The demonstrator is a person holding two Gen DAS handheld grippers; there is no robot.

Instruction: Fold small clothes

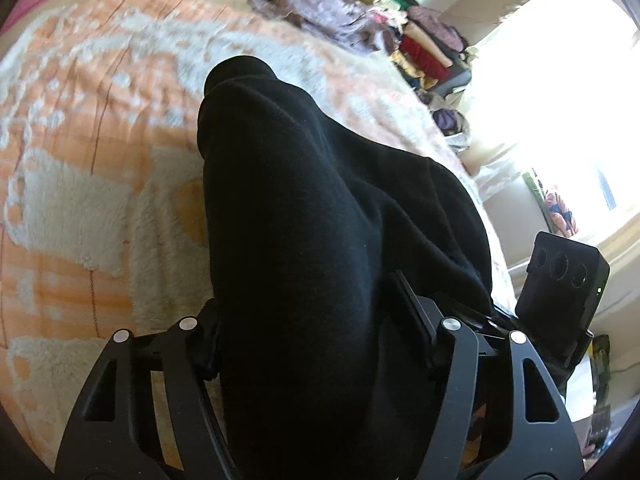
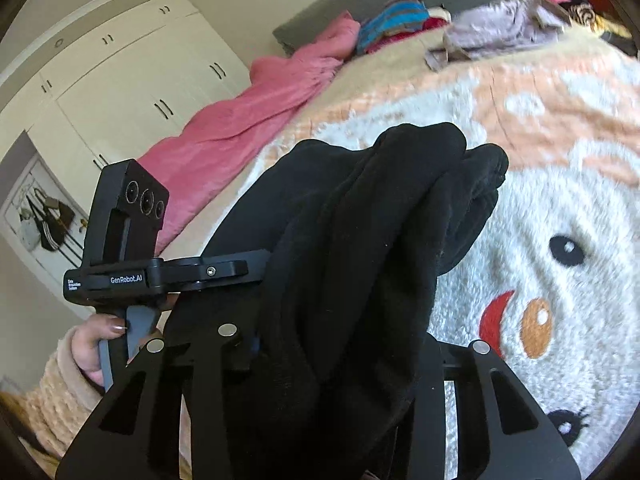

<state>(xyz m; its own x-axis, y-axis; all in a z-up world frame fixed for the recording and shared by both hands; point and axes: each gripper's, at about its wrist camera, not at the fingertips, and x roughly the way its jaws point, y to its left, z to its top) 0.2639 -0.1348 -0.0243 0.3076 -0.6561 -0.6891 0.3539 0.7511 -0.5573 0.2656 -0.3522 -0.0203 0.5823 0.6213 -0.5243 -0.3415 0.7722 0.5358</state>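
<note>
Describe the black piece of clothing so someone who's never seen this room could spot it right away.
Start at the bed, covered by a fluffy orange and white blanket with a cartoon face. The black garment hangs bunched above it, near the front. Unlike the lilac garment and colourful piles at the far edge, it is plain black and lifted off the blanket.

Counts: 1 black garment (image 1: 320, 208), 2 grippers — left (image 1: 316, 344), right (image 2: 320, 360). 1 fleece blanket (image 1: 80, 128), 1 pink quilt (image 2: 240, 120), 1 grey garment (image 2: 508, 24), 1 clothes pile (image 1: 420, 40) upper right, 1 wardrobe (image 2: 120, 80).
</note>
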